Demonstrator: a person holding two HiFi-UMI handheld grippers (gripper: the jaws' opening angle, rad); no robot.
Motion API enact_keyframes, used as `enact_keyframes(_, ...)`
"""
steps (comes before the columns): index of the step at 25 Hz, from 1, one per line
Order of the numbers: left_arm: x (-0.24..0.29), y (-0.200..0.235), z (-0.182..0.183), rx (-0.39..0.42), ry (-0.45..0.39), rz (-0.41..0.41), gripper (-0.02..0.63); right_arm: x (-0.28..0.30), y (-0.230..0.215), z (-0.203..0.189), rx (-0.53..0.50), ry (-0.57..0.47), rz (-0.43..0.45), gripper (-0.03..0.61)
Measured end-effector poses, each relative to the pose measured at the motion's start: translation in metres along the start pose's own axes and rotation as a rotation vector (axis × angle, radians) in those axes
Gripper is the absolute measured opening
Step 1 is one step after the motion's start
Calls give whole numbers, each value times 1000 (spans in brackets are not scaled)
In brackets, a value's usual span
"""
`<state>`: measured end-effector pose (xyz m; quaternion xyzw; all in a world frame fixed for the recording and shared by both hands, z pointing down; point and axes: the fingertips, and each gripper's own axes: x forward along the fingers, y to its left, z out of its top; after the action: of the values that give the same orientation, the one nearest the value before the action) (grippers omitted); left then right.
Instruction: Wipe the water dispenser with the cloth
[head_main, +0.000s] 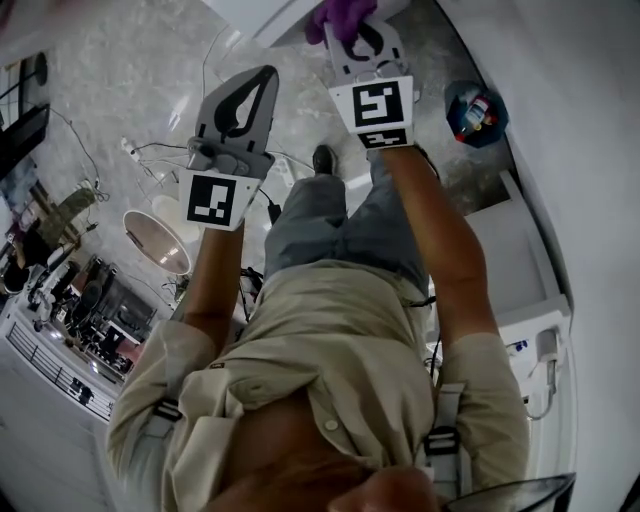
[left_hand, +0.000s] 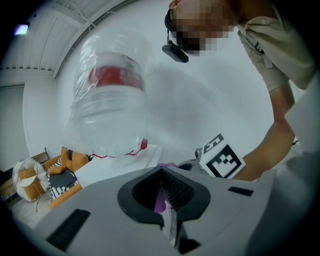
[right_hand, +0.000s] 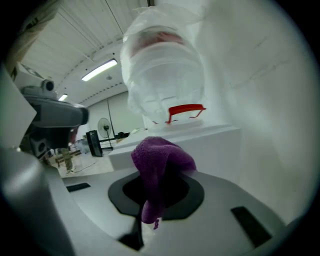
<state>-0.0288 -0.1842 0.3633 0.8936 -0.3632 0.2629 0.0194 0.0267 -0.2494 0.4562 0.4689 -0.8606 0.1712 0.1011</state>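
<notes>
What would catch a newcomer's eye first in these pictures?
The purple cloth, bunched in the right gripper's shut jaws, stands out against all the white. Just beyond it a big clear bottle with a red band stands on the white dispenser. The left gripper, jaws shut, is held up alongside.

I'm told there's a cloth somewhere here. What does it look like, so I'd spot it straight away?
Find the white water dispenser with the big clear bottle on top. Just in front of it, the right gripper pinches the cloth. It is a bunched, fuzzy rag, and the only purple thing among white and grey surfaces.
</notes>
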Motion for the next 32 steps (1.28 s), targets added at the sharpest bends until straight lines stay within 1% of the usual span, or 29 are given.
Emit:
enact_keyframes(2,0,0,3,7,-14,5,17,1,36,-8,-29,15,85,43)
enact_keyframes(4,1,0,4,2,-17,6,17,1,58,-15,-76,29,150,44)
enact_keyframes(7,1,0,3,-1,-18,3,17,3,59,-19,-157,33,208,44)
enact_keyframes(9,0,0,1,-3,-16,2,17,4,46,-23,-213,42,213,44)
enact_keyframes(12,-1,1,-6,-10,-11,5,17,8,2,-33,-242,64,150,44)
enact_keyframes(14,-2,2,-12,-16,-3,10,17,10,-36,-36,-233,73,73,44)
enact_keyframes(15,-3,2,-15,-18,0,14,17,10,-59,-37,-208,78,21,44)
enact_keyframes(18,-7,4,-20,-24,1,21,17,8,-130,-34,-75,80,-164,44)
enact_keyframes(19,-8,5,-21,-25,2,21,17,8,-147,-30,-44,73,-211,44)
enact_keyframes(21,-10,7,-22,-25,3,19,17,8,-158,-25,-20,61,-259,43)
enact_keyframes(23,-11,7,-22,-24,5,15,17,9,-146,-28,-18,64,-252,43)
enact_keyframes(25,-10,6,-21,-24,2,10,17,10,-120,-38,-22,81,-205,43)
enact_keyframes(29,-6,5,-17,-13,-7,-1,17,15,-40,-56,-11,107,-57,43)
enact_keyframes(32,0,6,-17,-12,-8,-11,17,18,21,-70,-23,135,62,44)
